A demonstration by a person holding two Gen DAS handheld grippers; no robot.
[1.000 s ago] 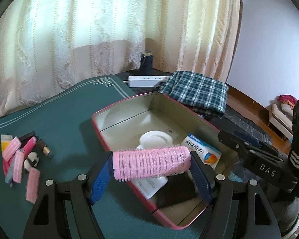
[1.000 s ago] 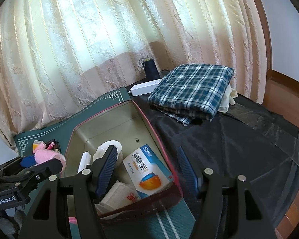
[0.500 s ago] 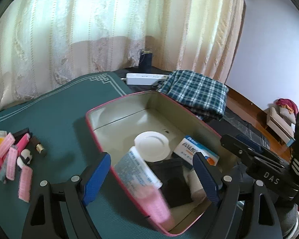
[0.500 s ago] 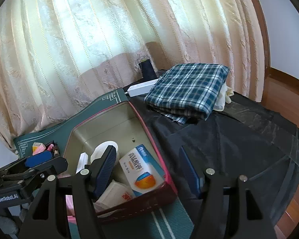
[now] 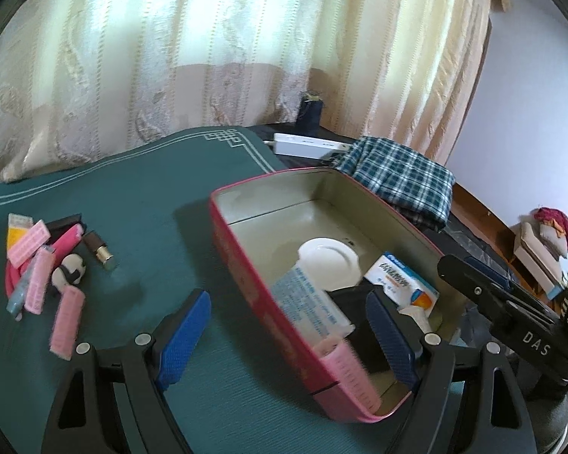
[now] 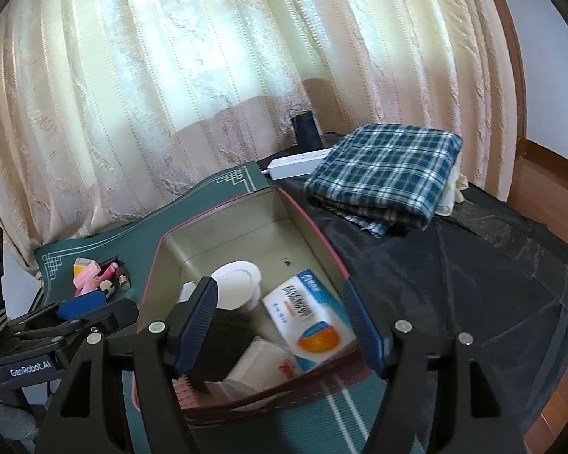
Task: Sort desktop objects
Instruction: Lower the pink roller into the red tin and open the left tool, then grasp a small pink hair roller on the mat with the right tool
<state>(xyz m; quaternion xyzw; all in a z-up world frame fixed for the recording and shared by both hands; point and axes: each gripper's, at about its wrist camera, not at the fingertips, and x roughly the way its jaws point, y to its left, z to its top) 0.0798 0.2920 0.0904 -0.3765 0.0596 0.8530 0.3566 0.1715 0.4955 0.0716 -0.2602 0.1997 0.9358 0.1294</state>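
Inside red tin (image 5: 242, 261), pink hair roller (image 5: 350, 370), medicine box (image 5: 401, 282)

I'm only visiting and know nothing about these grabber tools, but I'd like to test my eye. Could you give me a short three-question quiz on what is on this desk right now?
1. True or false: the left gripper is clamped on a pink hair roller.
2. Where does the blue-and-white medicine box lie? A) on the plaid cloth B) inside the red tin box C) on the green mat
3. Fill in: the loose pile of pink hair rollers lies on the ____ beside the tin.

Key:
1. False; its jaws are apart and empty, and that roller lies in the tin's near corner.
2. B
3. green mat
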